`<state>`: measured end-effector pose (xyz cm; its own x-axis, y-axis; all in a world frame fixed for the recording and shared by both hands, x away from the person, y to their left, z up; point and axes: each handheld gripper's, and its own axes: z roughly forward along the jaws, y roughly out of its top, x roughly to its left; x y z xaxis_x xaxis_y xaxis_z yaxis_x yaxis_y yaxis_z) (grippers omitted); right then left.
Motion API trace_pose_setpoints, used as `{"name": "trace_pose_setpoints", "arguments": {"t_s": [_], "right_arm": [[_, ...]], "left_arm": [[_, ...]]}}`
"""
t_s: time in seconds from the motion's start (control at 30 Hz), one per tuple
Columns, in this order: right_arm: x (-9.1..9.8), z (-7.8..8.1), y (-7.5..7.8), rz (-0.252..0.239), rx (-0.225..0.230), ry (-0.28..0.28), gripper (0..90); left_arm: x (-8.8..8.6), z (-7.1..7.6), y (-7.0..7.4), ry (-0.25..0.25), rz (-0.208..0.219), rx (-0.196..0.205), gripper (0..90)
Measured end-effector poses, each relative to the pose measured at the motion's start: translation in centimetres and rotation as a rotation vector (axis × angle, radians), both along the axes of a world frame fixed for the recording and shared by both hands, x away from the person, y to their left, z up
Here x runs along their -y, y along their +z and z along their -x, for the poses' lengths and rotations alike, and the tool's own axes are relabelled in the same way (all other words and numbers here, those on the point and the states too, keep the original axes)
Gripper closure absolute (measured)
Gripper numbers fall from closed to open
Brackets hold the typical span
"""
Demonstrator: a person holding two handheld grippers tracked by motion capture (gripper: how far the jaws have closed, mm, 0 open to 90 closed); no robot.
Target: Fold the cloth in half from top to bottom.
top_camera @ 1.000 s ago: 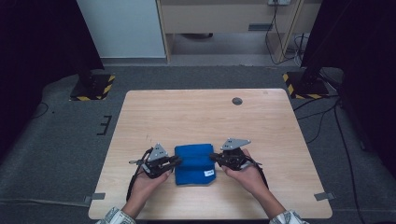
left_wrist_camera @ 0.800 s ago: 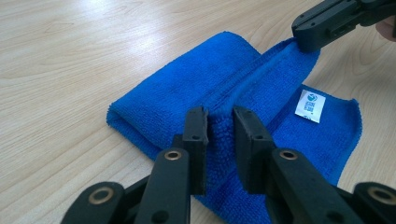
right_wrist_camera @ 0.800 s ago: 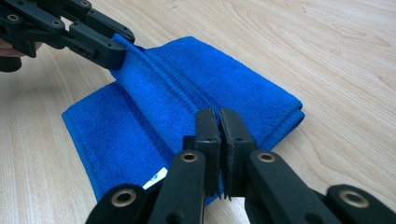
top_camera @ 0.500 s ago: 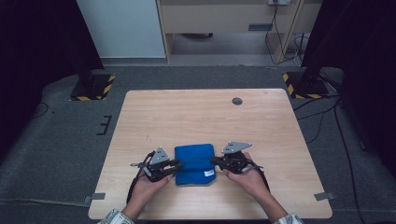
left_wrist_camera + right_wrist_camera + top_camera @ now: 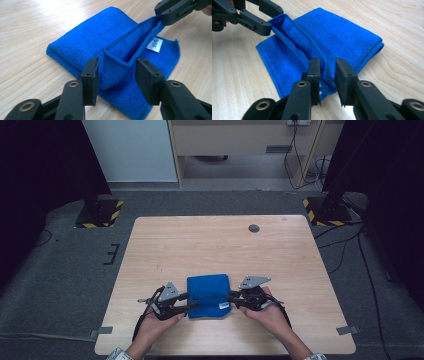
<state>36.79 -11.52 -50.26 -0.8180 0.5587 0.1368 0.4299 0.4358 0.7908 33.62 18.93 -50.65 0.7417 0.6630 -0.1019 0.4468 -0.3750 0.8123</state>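
Observation:
A folded blue towel [image 5: 207, 287] lies near the table's front edge, with a white label [image 5: 155, 45] on its lower layer. My left gripper [image 5: 189, 302] is at the towel's near left corner. Its jaws have just been opening and stand apart [image 5: 116, 75] around a raised fold of the towel [image 5: 100, 35], clear of the right pad. My right gripper [image 5: 231, 299] is at the near right corner. Its jaws have also just been opening, with a narrow gap [image 5: 327, 72] around the same ridge of towel [image 5: 337, 32]. The top layer's edge stands up between the two grippers.
The wooden table [image 5: 225, 245] has a small round grommet [image 5: 254, 228] near its far edge. Black stands with yellow-striped bases [image 5: 100, 212] sit on the floor beyond both far corners. A cabinet [image 5: 240, 140] is behind the table.
Both hands stay at the towel's near corners, and the towel lies where it did.

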Motion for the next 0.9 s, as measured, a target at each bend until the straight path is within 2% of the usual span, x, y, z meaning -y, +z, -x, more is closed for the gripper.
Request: {"name": "trace_pose_setpoints", "arguments": {"t_s": [0.27,0.53,0.9], "right_arm": [[-0.10,0.37,0.31,0.005,-0.004,0.000,66.6],[-0.49,0.00,0.24,0.007,-0.005,-0.006,61.1],[-0.67,-0.28,0.22,0.004,0.005,-0.038,45.0]], "left_arm": [[-0.12,0.10,0.49,0.017,0.045,0.020,46.2],[-0.44,-0.24,0.72,0.053,0.061,0.040,42.0],[-0.69,-0.63,0.86,0.095,0.059,0.056,31.2]]}}
